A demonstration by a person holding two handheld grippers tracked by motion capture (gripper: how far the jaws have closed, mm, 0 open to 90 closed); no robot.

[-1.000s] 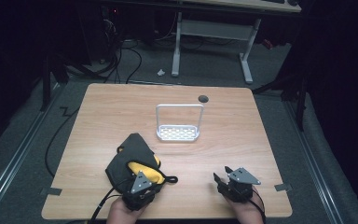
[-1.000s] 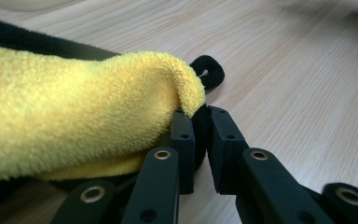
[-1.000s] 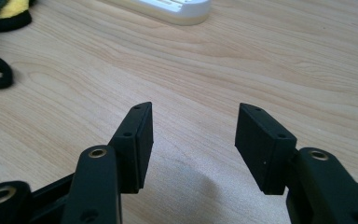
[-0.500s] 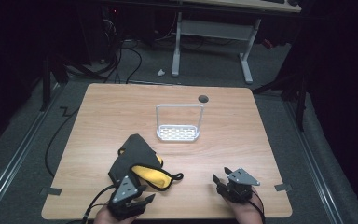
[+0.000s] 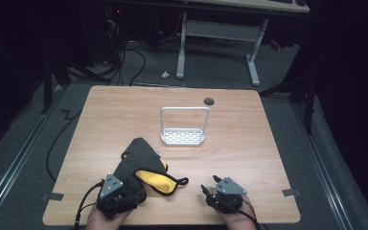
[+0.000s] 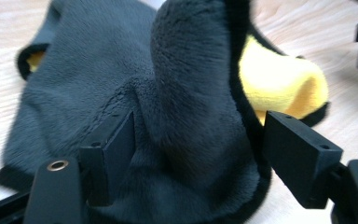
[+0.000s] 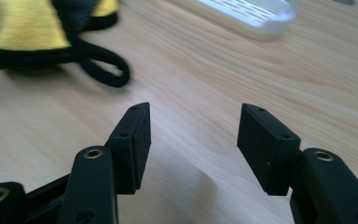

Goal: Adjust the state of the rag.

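My left tool (image 6: 193, 158), its jaws just opened astride the soft, light dark-grey plush mitt with yellow lining (image 5: 141, 165) on the worktop (image 5: 249, 143), should pinch its raised fold.

Left tongs (image 5: 124, 197) just opened wide; right tongs (image 5: 210, 189) open, low.

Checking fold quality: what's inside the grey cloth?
A yellow lining shows inside the grey cloth, bulging out at the right. How far it reaches under the grey folds is covered.

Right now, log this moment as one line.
left tool: just opened, straddling black-and-yellow fleece cloth | right tool: open, empty | white wire rack: untouched
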